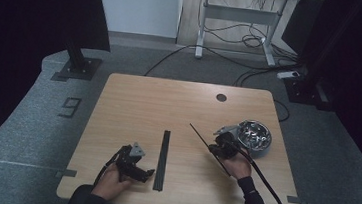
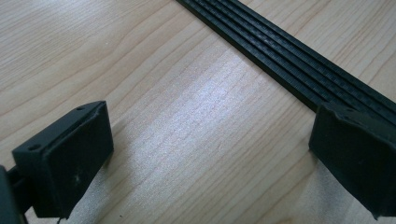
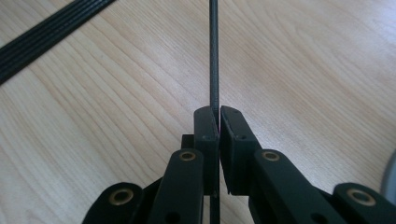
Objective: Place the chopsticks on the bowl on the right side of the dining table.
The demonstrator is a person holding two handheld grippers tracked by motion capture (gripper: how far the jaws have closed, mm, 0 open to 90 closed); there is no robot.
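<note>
Between the closed jaws of the right gripper (image 3: 218, 122) sat a thin black rod (image 3: 214, 51), held above the pale wooden tabletop (image 1: 138, 103); the left gripper (image 2: 205, 154), jaws spread wide and empty, rested beside the flat black ribbed strip (image 2: 299, 60); near the right hand stood a metal bowl (image 1: 253, 135); the rod seemed in carriage toward the strip, so the next move likely called for careful alignment.

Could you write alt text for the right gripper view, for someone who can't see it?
The right gripper has its two black jaws shut on a thin black rod above a light wooden table. A flat ribbed black strip lies at upper left.
</note>
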